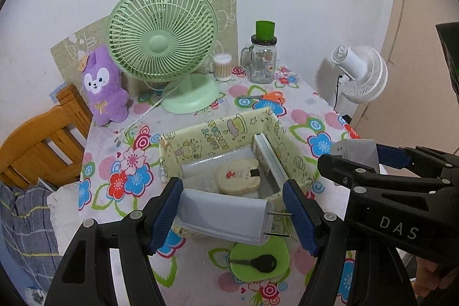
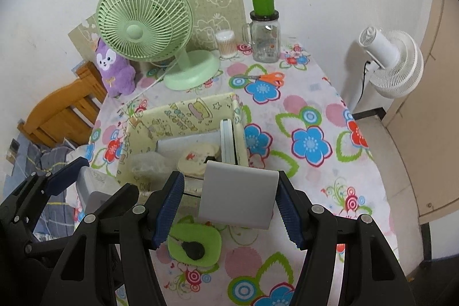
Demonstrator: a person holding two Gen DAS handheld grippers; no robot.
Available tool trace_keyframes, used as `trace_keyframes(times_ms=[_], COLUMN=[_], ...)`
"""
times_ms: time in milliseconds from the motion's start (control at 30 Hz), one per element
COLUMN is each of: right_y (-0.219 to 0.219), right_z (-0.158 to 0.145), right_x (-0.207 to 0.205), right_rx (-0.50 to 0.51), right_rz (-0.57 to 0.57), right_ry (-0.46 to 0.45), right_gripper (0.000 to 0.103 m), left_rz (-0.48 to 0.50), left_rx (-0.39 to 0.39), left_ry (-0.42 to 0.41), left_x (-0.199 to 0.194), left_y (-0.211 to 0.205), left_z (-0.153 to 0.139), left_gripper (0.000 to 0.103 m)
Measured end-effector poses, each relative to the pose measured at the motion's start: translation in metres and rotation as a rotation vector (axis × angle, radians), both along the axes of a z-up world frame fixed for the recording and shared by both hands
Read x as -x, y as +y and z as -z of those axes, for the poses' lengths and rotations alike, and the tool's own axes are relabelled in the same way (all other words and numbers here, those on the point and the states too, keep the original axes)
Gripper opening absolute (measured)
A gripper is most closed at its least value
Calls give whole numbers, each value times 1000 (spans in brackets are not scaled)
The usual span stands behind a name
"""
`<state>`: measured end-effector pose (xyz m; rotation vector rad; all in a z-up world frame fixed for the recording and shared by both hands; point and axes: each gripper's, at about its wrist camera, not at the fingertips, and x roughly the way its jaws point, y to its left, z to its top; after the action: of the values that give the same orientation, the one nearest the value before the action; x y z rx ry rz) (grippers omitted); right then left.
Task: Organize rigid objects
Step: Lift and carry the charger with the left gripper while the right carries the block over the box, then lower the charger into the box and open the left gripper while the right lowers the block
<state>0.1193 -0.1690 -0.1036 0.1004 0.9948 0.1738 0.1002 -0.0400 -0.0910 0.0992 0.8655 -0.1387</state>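
Both grippers are showing black plastic frames with round silver screws; ribbed blue fingers are lining them; white "DAS" lettering is marking the right gripper.

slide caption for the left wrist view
Left gripper holds a white plug adapter above the patterned storage box.

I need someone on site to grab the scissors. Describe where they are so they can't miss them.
Start at the big green desk fan at the back of the flowered tablecloth. To its right, in front of the glass mug jar with the green cap, lie the scissors, flat on the cloth just beyond the yellow cartoon-print box. They are the only thing there with bright orange handles.
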Motion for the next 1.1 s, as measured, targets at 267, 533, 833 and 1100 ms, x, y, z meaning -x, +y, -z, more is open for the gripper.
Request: trace_keyframes(times_ms=[267,533,833,1100], right_y=[3,10,19,29], right_z=[2,14,27,39], right_x=[-18,-42,-70,-89], right_rx=[19,31,38,38], right_rz=[-24,-73,-116,-153], right_ry=[1,26,36,58], right_gripper=[66,66,66,66], left_rz=[-15,-67,-97,-138], left_rx=[5,9,12,24], left_ry=[-3,12,47,59], left_x=[-15,-30,-52,-73], left_y=[2,8,13,17], left_z=[3,16,33,47], left_gripper=[74,74,74,74])
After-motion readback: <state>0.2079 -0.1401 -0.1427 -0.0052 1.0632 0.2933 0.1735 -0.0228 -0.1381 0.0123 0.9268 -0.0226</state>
